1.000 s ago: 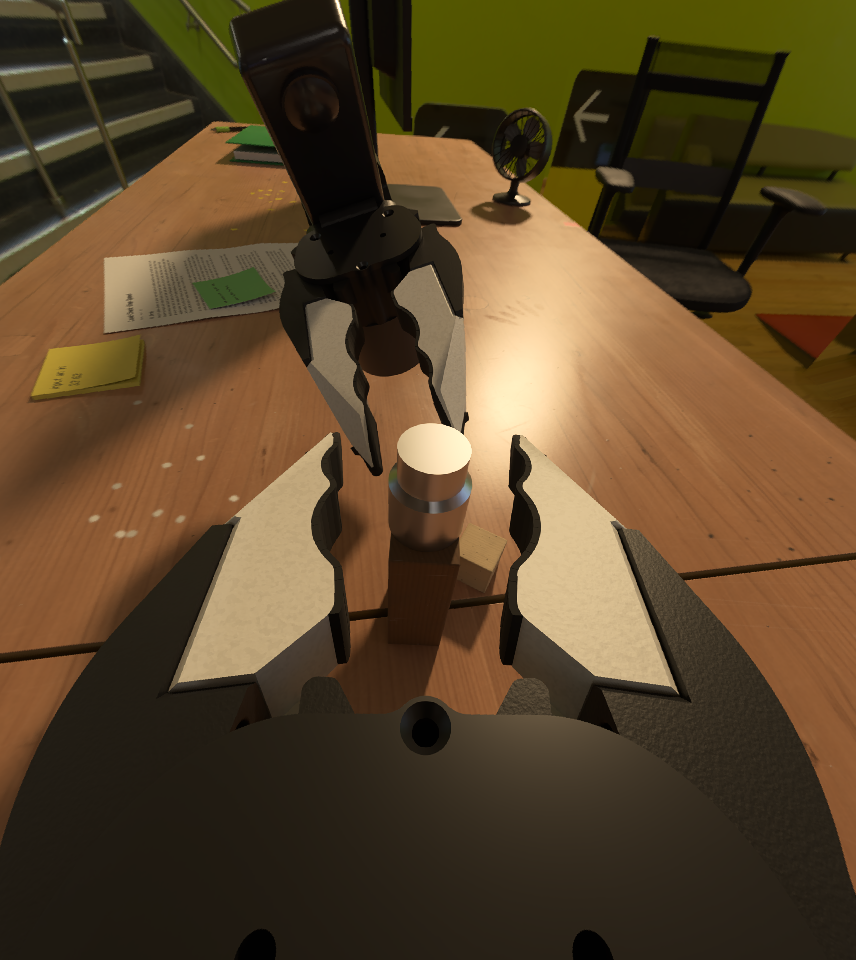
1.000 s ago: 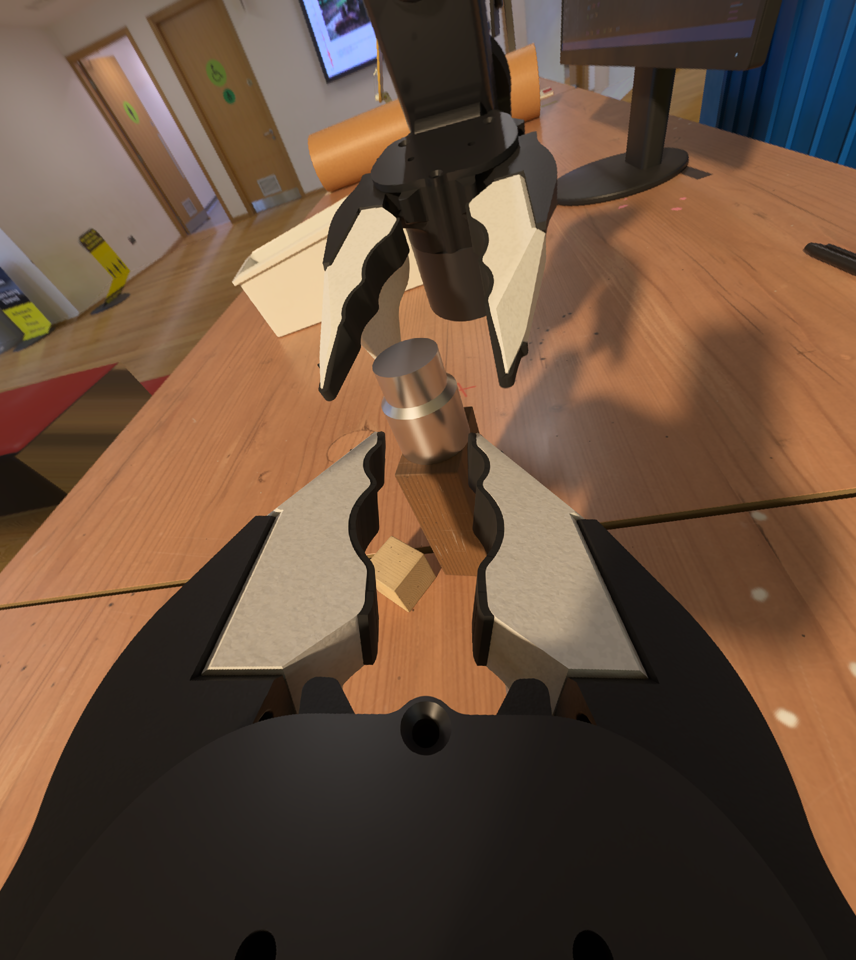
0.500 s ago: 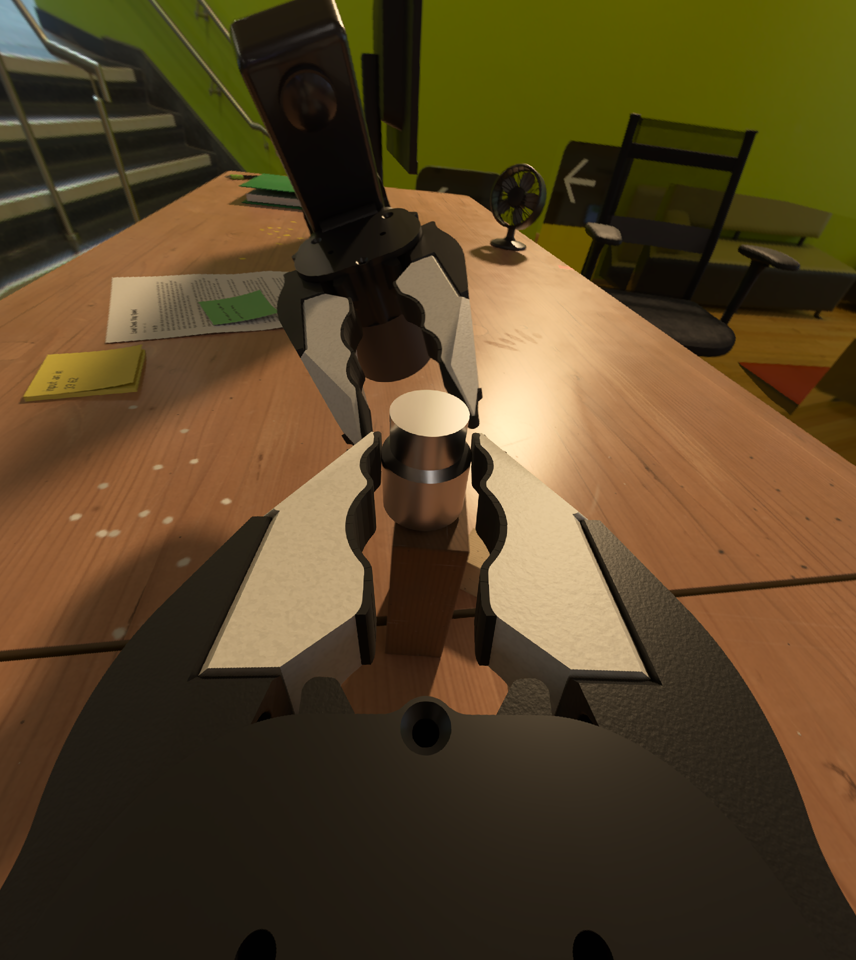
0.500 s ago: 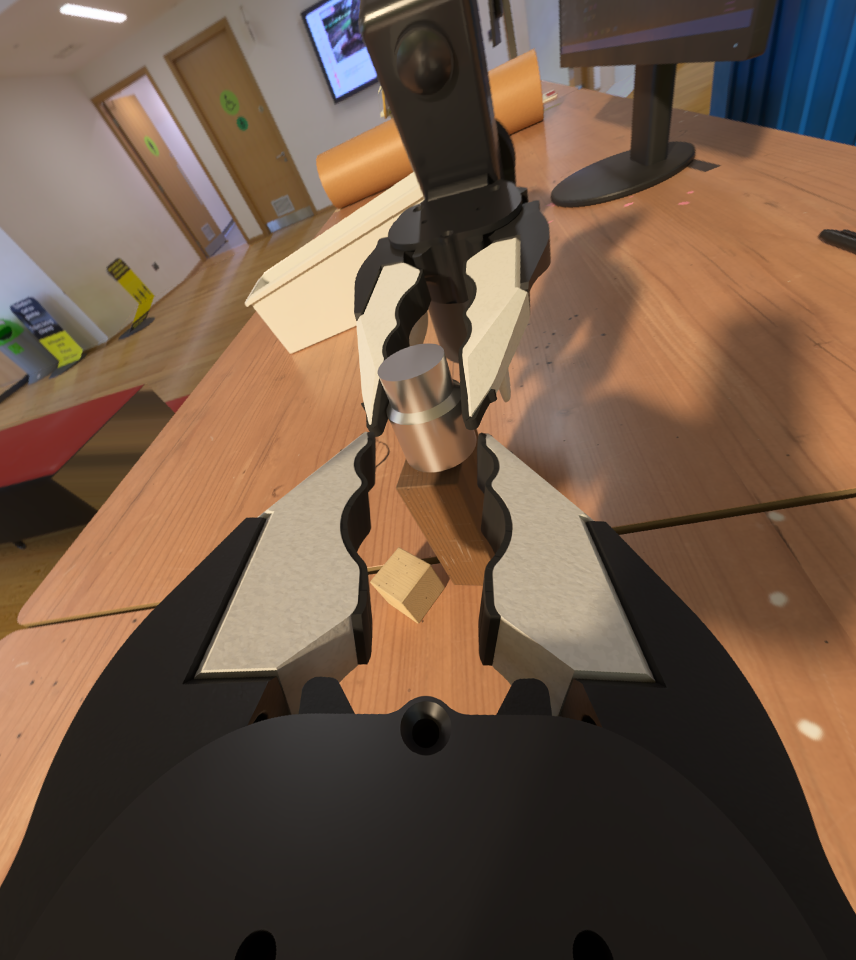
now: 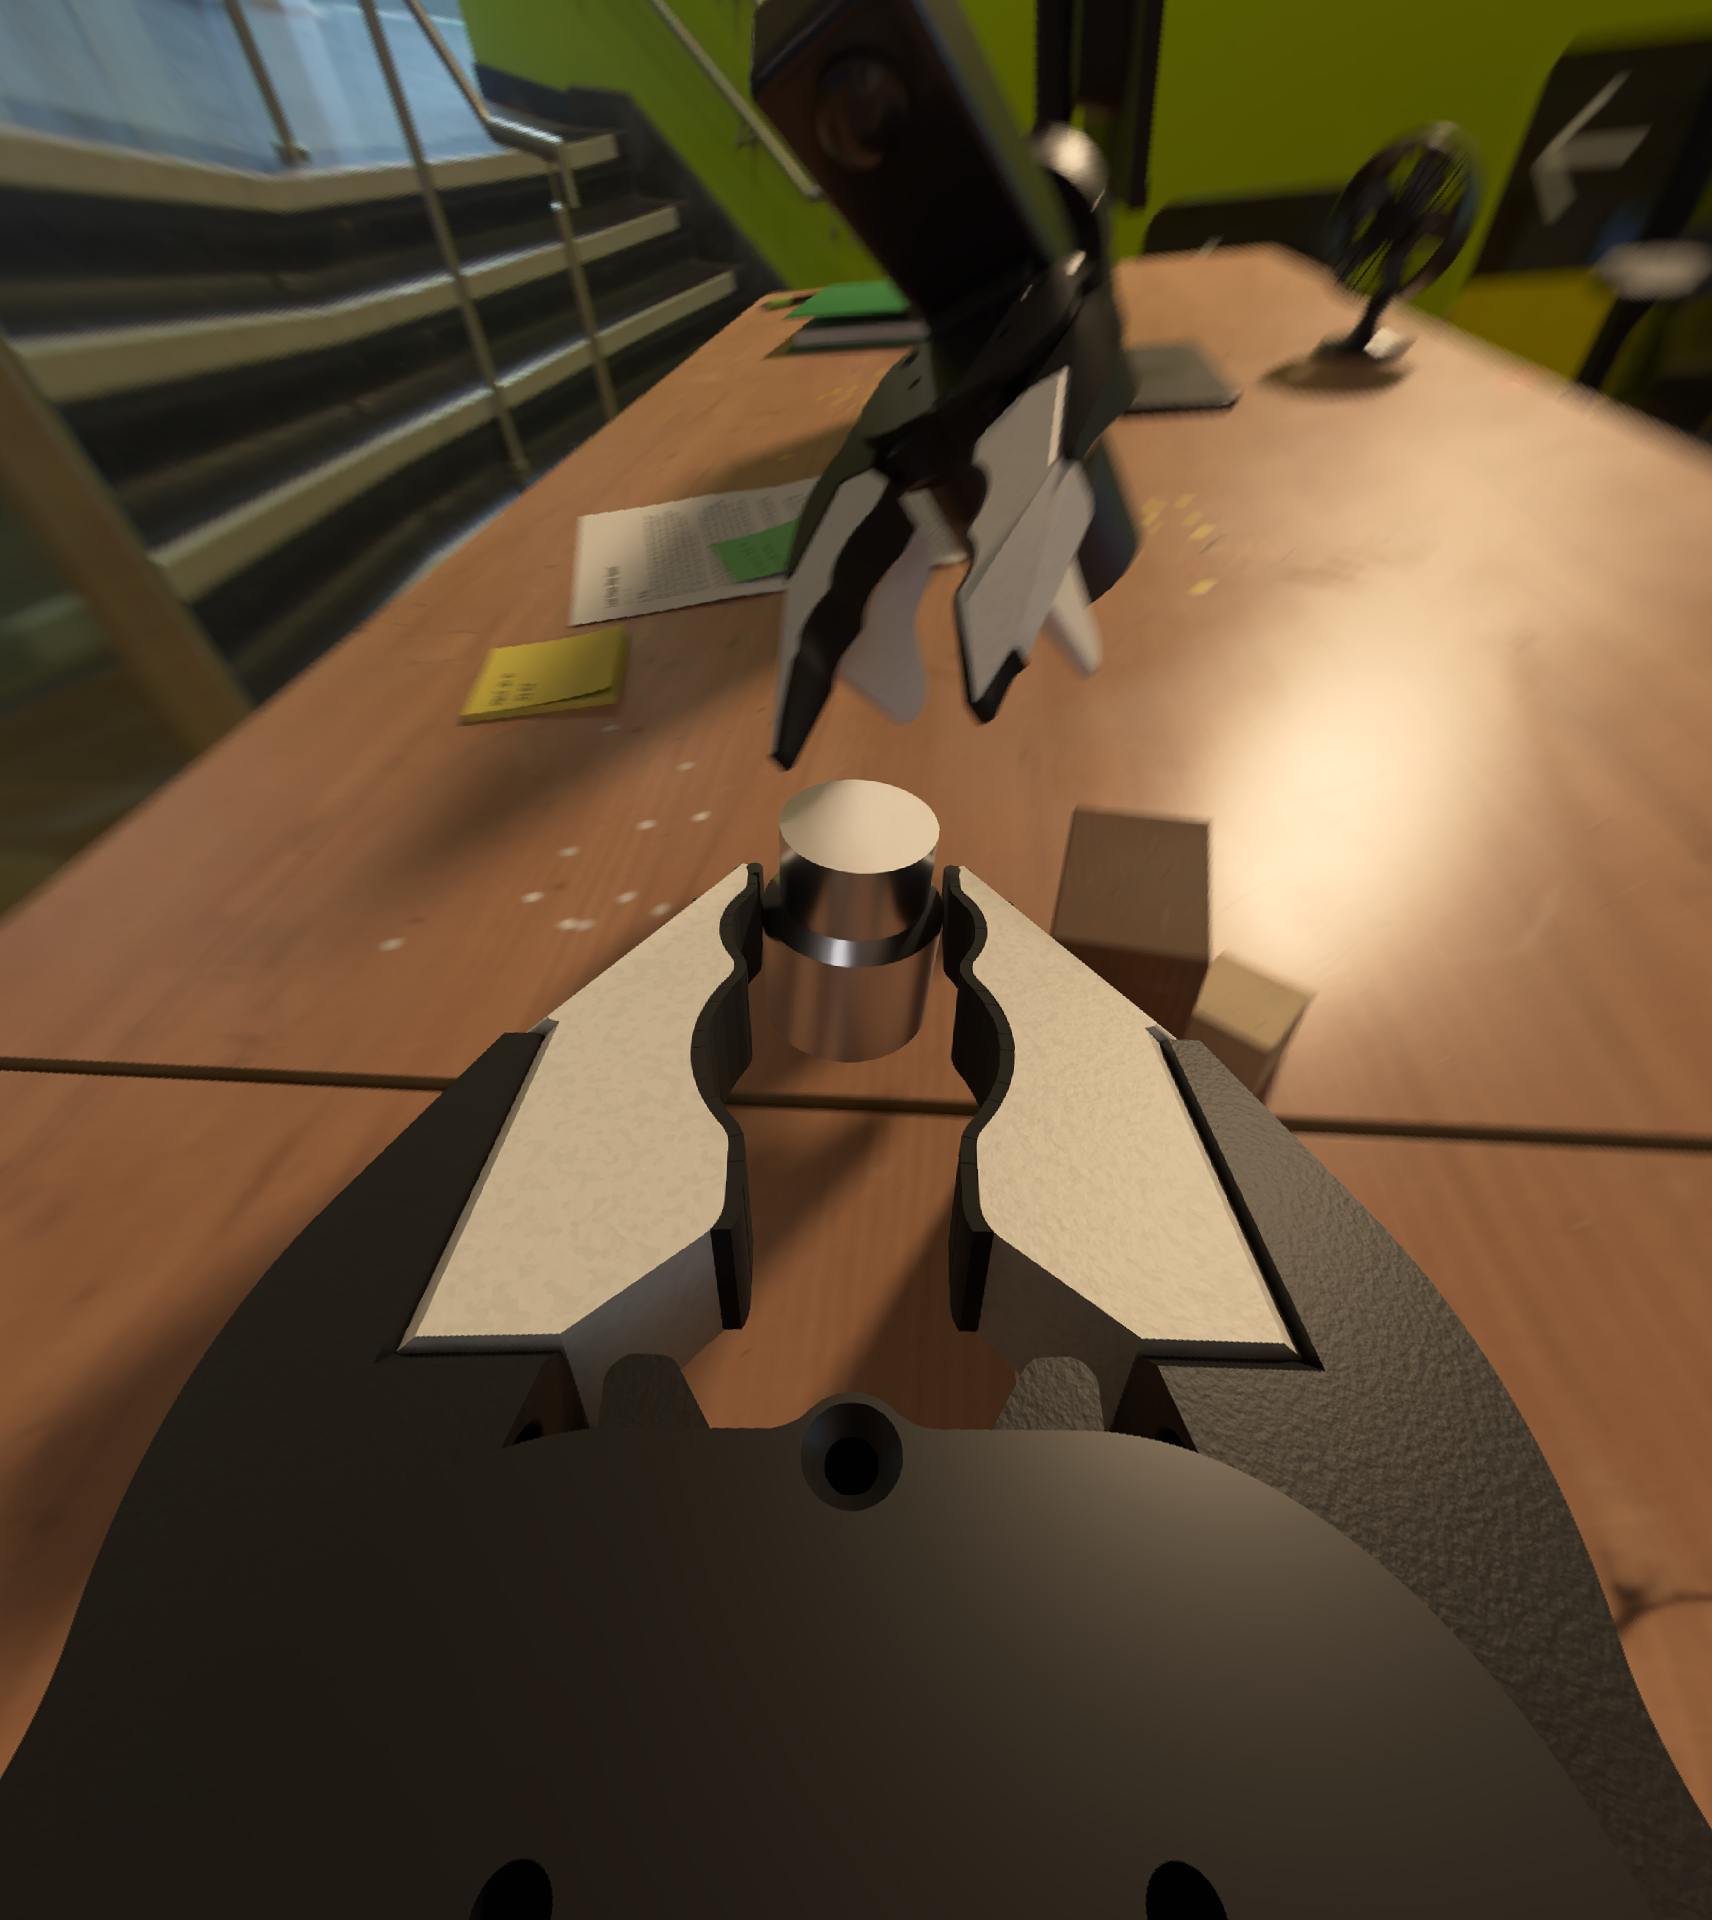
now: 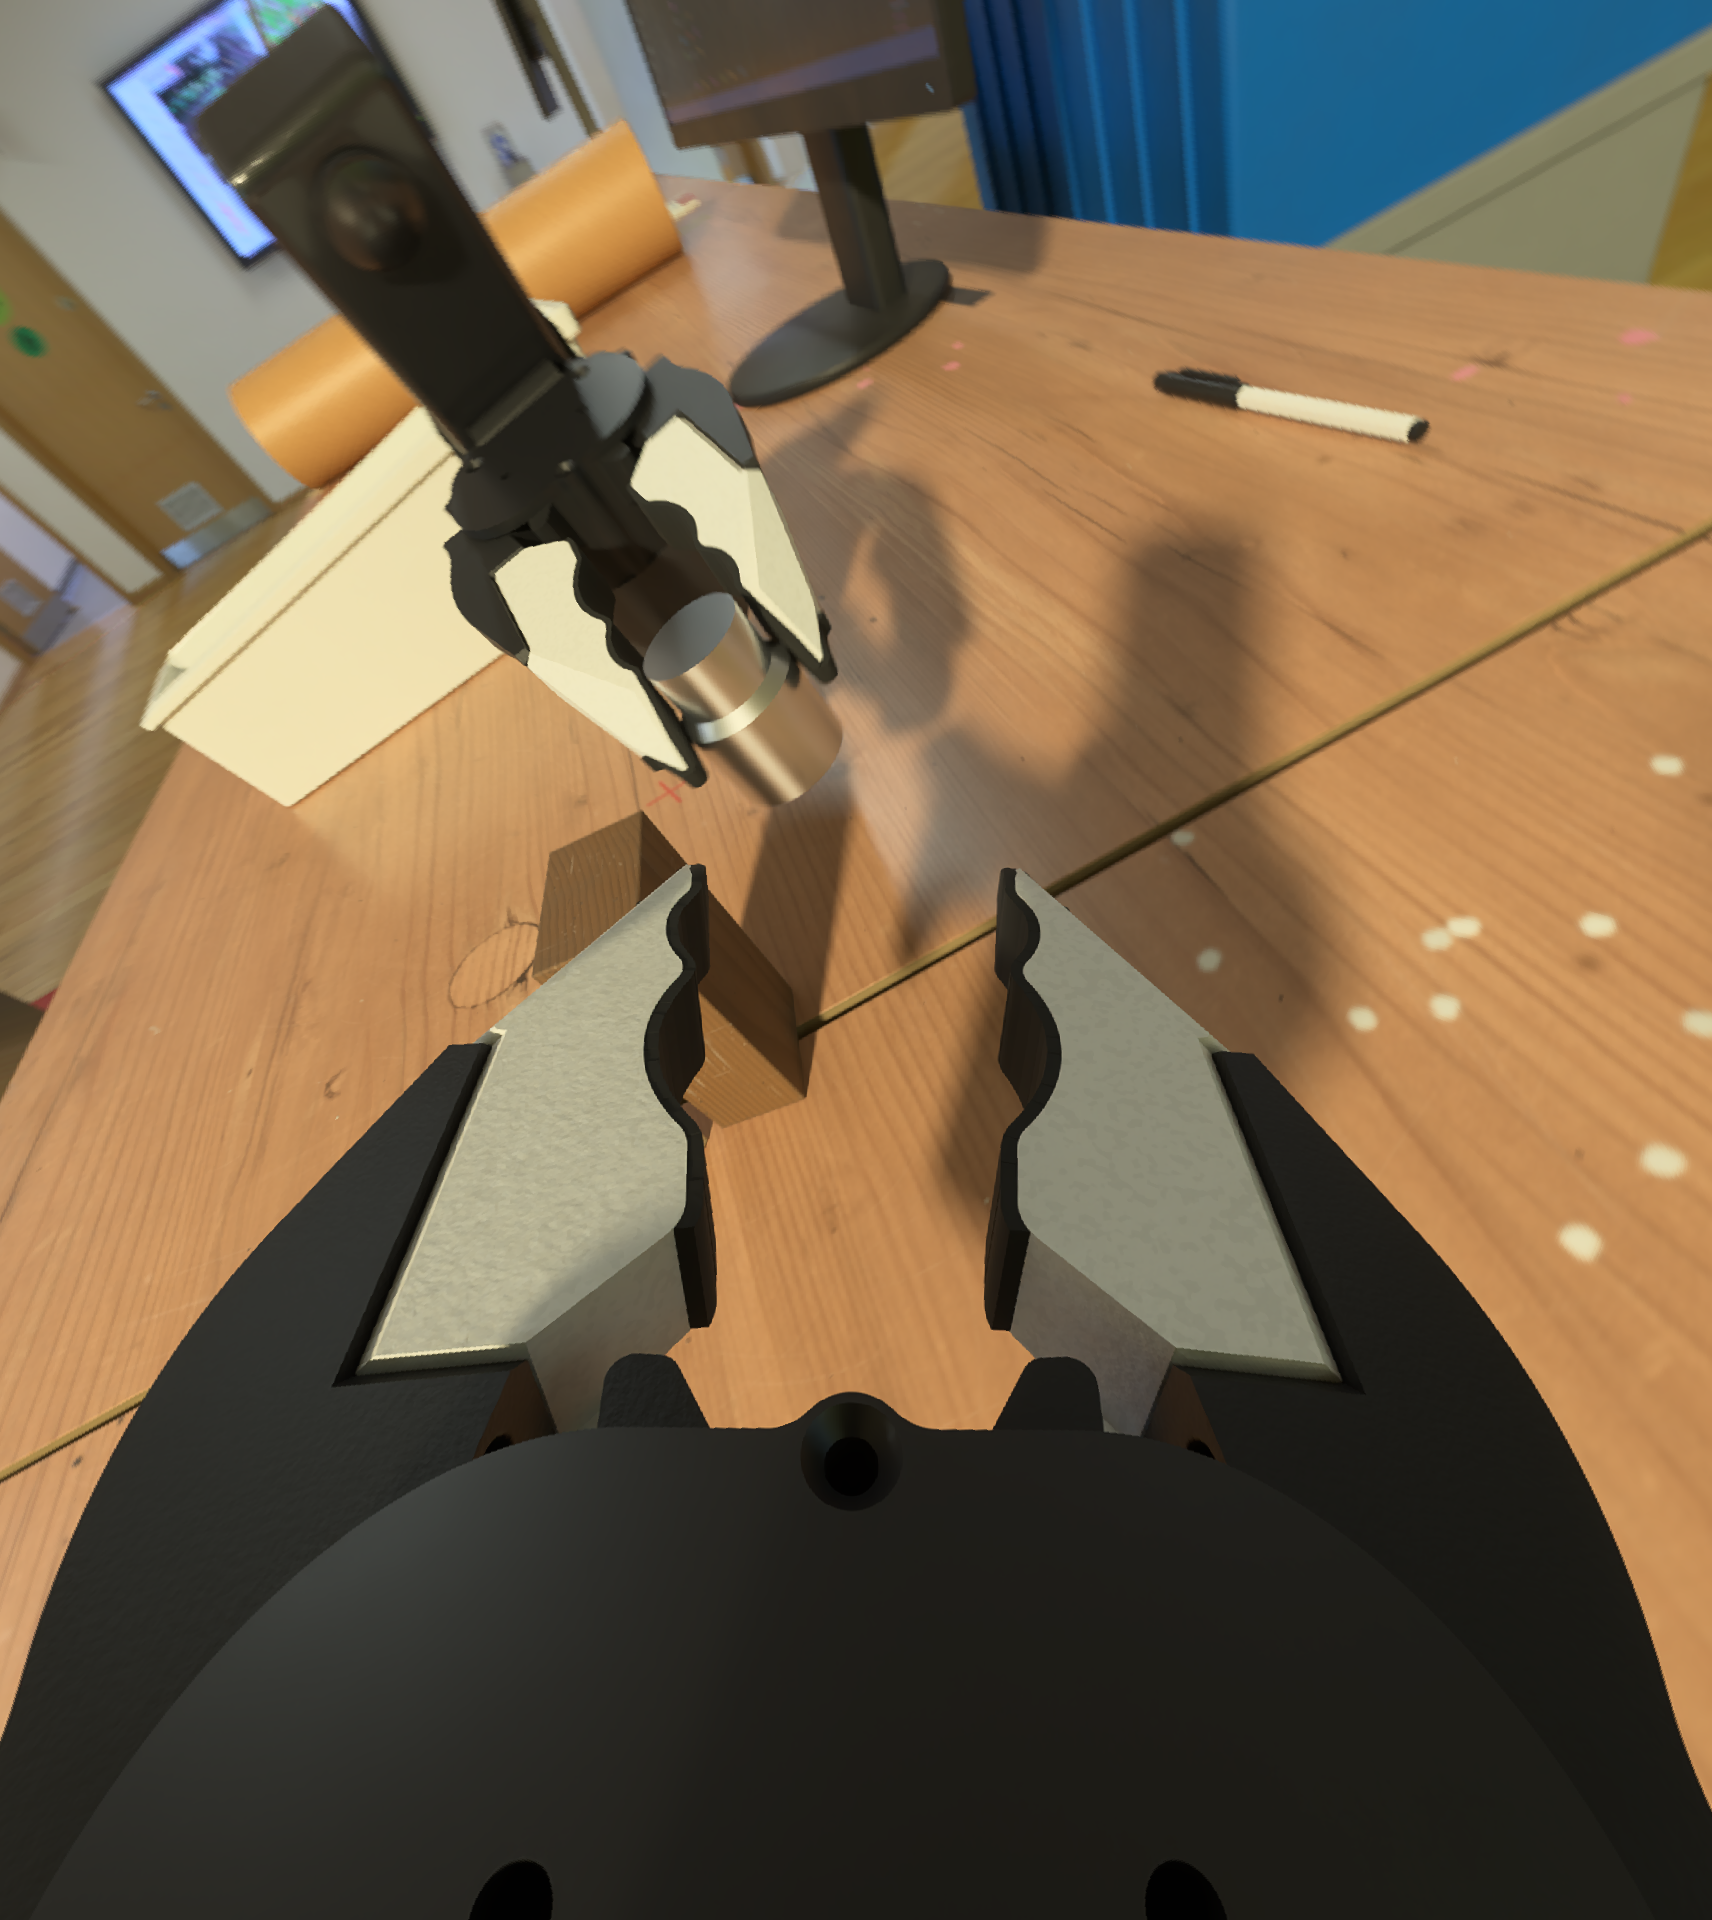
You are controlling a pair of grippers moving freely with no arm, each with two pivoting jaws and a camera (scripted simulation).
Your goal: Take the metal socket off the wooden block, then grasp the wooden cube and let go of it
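Observation:
My left gripper (image 5: 852,883) is shut on the metal socket (image 5: 857,935) and holds it in the air, clear of the wooden block (image 5: 1132,914). The block stands upright on the table to the socket's right. The small pale wooden cube (image 5: 1247,1023) lies against the block's right side. My right gripper (image 6: 850,894) is open and empty, and its left finger (image 6: 561,1122) overlaps the block (image 6: 748,1039) in its view. The right wrist view shows the left gripper (image 6: 758,722) holding the socket (image 6: 769,717) above and beyond the block. The cube is hidden there. The right gripper (image 5: 883,727) also shows raised beyond the socket.
Yellow sticky notes (image 5: 545,675), a printed sheet (image 5: 665,566) and a small fan (image 5: 1397,239) lie farther along the table. A cream box (image 6: 332,644), an orange roll (image 6: 561,239), a monitor stand (image 6: 841,332) and a marker (image 6: 1288,405) show in the right wrist view.
My left gripper closed on the socket, lifted it off the block and carried it left. My right gripper opened from around the block and drew back.

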